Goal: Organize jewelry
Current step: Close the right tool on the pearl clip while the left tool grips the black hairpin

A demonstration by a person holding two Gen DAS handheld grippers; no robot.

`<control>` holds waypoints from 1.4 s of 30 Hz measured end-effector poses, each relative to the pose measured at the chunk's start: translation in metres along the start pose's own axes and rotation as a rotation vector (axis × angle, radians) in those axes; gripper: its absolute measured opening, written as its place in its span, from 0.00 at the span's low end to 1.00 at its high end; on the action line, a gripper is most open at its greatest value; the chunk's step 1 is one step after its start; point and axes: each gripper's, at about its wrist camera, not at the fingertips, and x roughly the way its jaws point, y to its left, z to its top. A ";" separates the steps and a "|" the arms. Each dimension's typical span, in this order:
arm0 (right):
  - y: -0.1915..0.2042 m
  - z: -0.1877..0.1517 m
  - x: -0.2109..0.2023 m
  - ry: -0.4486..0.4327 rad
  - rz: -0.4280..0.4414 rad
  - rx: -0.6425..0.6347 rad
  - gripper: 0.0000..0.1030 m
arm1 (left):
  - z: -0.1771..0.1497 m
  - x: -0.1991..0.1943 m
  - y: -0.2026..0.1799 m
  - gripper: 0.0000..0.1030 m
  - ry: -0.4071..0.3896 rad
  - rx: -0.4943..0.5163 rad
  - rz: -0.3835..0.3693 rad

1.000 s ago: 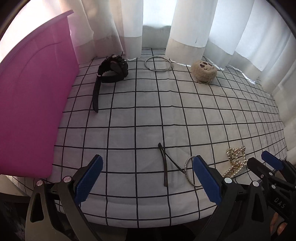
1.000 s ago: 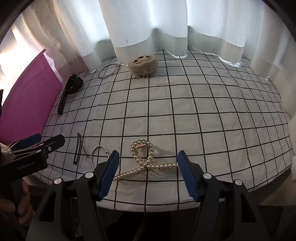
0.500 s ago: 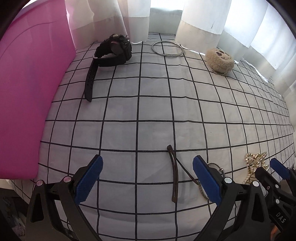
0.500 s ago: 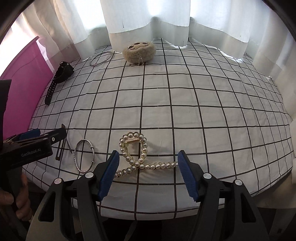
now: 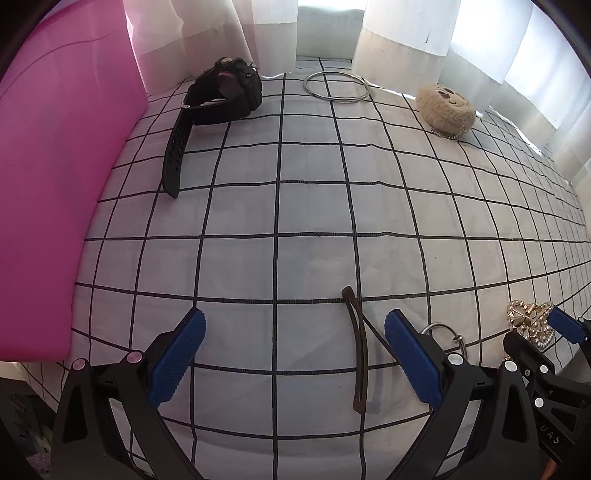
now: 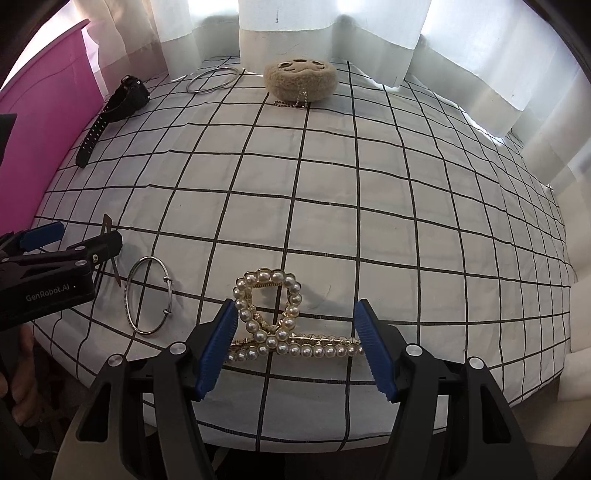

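Observation:
My right gripper (image 6: 295, 343) is open, its pads either side of a pearl hair claw (image 6: 271, 317) that lies on the checked cloth. My left gripper (image 5: 293, 354) is open and empty over the cloth; a brown hair clip (image 5: 358, 350) lies just inside its right pad. A small silver bangle (image 6: 147, 295) lies between the two grippers. A black watch (image 5: 218, 107), a large silver hoop (image 5: 336, 86) and a fluffy beige clip (image 5: 445, 109) lie at the far side.
A pink box lid (image 5: 55, 177) stands upright along the left of the cloth. White curtains (image 6: 332, 26) hang behind the table. The cloth's front edge (image 6: 295, 439) drops off just below my grippers.
Both grippers have moved forward and lower over the cloth. The pearl claw now sits between the right pads, and the hair clip is closer to the left gripper.

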 end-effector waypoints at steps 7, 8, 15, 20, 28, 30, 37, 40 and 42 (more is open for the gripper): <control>-0.002 -0.001 0.005 0.003 0.005 0.010 0.61 | -0.001 0.003 0.001 0.93 0.002 -0.004 0.002; -0.002 -0.002 0.005 0.000 0.006 0.011 0.61 | -0.001 0.004 0.000 0.93 0.002 -0.002 0.005; -0.005 -0.005 0.005 -0.021 0.022 0.025 0.63 | 0.000 0.005 -0.002 0.94 -0.004 -0.025 0.024; -0.005 -0.006 0.005 -0.028 0.022 0.027 0.63 | -0.002 0.005 -0.004 0.94 0.000 -0.033 0.031; -0.003 -0.007 0.003 -0.032 0.027 0.031 0.62 | -0.005 0.002 -0.007 0.88 0.033 -0.011 0.021; -0.003 -0.007 0.003 -0.035 0.033 0.026 0.60 | -0.005 0.000 -0.012 0.82 0.033 0.000 0.015; 0.007 -0.007 -0.002 -0.049 0.044 -0.011 0.29 | -0.009 -0.010 -0.034 0.36 0.007 0.053 -0.025; 0.005 -0.007 -0.002 -0.052 0.052 -0.009 0.29 | -0.007 -0.011 -0.023 0.11 0.009 0.022 -0.054; 0.005 -0.007 -0.002 -0.053 0.053 -0.007 0.29 | -0.006 -0.012 -0.013 0.10 0.010 0.008 -0.076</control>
